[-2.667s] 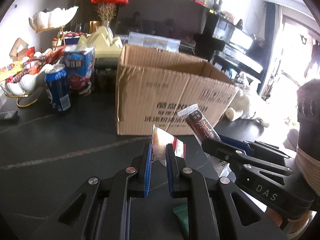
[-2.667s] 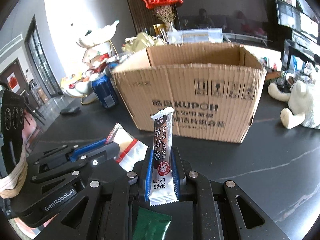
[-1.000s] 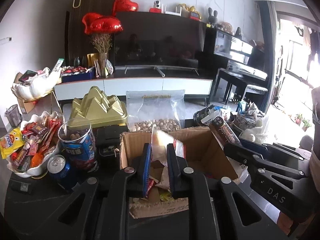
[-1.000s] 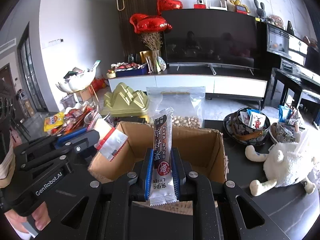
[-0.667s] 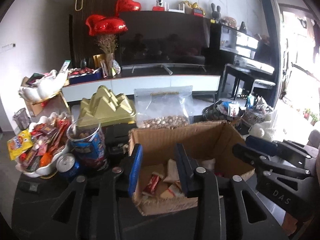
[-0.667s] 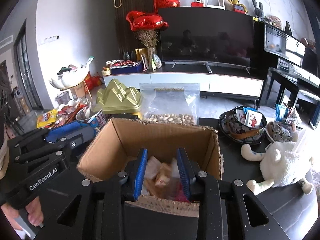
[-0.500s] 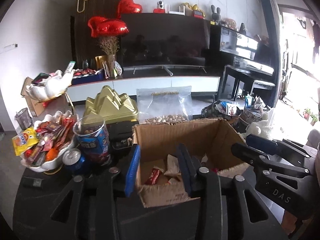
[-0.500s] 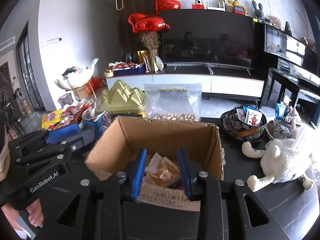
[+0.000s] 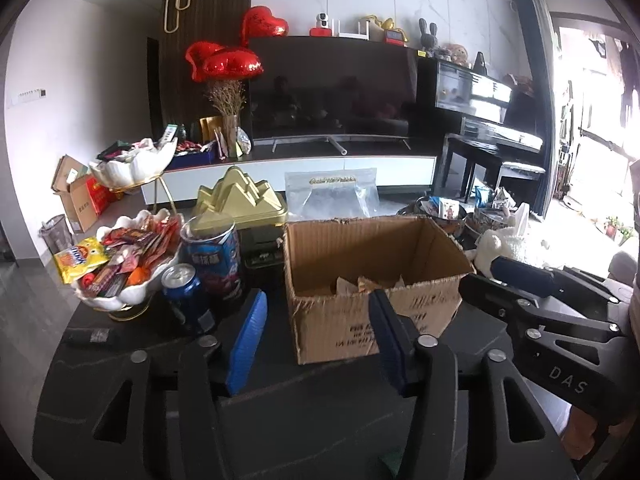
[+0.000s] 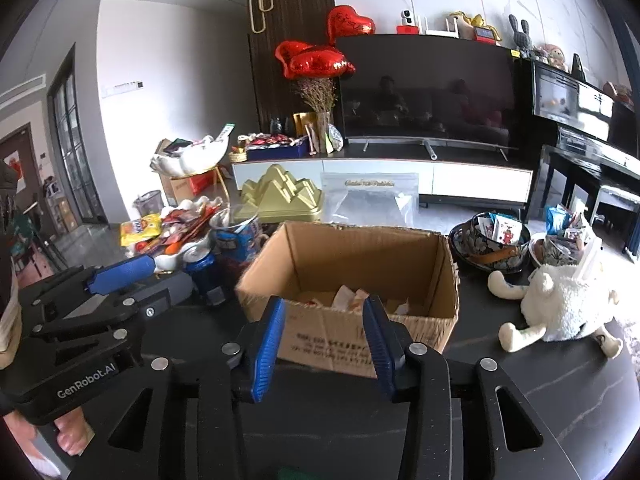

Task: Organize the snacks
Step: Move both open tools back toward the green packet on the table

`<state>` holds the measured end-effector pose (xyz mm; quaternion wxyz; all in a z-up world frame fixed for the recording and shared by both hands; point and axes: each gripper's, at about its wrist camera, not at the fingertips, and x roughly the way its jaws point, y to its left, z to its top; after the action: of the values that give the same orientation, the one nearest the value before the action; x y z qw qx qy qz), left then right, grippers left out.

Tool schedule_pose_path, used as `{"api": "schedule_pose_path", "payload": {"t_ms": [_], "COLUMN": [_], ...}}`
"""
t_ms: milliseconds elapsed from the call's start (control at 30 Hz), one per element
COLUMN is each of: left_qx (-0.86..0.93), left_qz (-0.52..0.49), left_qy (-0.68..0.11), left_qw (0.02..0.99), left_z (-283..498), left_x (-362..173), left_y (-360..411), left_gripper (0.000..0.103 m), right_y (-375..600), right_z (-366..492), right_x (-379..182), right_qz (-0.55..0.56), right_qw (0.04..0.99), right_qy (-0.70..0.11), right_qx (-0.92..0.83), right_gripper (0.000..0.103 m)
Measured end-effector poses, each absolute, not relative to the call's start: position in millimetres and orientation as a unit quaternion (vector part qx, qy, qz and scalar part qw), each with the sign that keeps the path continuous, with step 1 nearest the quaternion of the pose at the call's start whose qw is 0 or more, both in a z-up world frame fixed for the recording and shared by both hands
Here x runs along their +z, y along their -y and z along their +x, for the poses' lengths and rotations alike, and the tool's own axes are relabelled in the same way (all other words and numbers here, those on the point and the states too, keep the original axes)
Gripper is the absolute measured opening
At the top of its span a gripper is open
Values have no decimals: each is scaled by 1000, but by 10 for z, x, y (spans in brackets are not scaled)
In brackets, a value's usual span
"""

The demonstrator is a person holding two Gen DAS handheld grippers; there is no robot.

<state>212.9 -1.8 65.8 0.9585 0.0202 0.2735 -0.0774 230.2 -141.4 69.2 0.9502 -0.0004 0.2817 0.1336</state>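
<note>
Jaws, 2 sets, both mine. My left gripper [image 9: 318, 338] stands wide apart, holding nothing and touching nothing; its blue ribbed pads [image 9: 247, 344] frame the near wall of the cardboard box [image 9: 376, 320]. My right gripper [image 10: 325, 346] also stands wide and empty, blue ribbed pads [image 10: 267, 350] either side of the box's front edge [image 10: 348, 344].

Cardboard box: brown corrugated board, open top, torn and creased rim, black print on its front; sits on the dark stone-look tabletop [image 10: 560, 400]. Snack packets [image 10: 352, 298] lie loose inside on its floor, crinkled wrappers in pale and tan tones.

Left of the box: blue drink can [image 9: 185, 296], aluminium, upright; behind it a blue cylindrical tub [image 9: 212, 256]; beside these a white scalloped dish [image 9: 120, 296] heaped with red and yellow wrappers.

Right of the box: white fleecy plush toy [image 10: 560, 308], lying on the tabletop.
</note>
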Motion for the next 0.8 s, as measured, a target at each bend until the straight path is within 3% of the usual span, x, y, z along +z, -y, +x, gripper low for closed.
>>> {"api": "schedule_pose_path", "payload": {"t_ms": [133, 467, 800], "left_qx": [-70, -56, -33], "left_qz": [20, 8, 5], "left_qy": [-280, -306, -344], "left_qw": [957, 950, 939], "left_z": [1936, 1594, 1454], "left_x": [592, 314, -82], "left_y": [-39, -175, -261], "left_gripper": [59, 67, 67], "right_y": [1369, 1275, 1185], "right_z": [2118, 1864, 1758], "right_x": [648, 268, -183], "right_qz": [-2, 4, 5], "right_qw": [949, 928, 902], "right_qy": [-286, -343, -405], "right_qx": [132, 144, 148], "right_gripper": [48, 48, 48]}}
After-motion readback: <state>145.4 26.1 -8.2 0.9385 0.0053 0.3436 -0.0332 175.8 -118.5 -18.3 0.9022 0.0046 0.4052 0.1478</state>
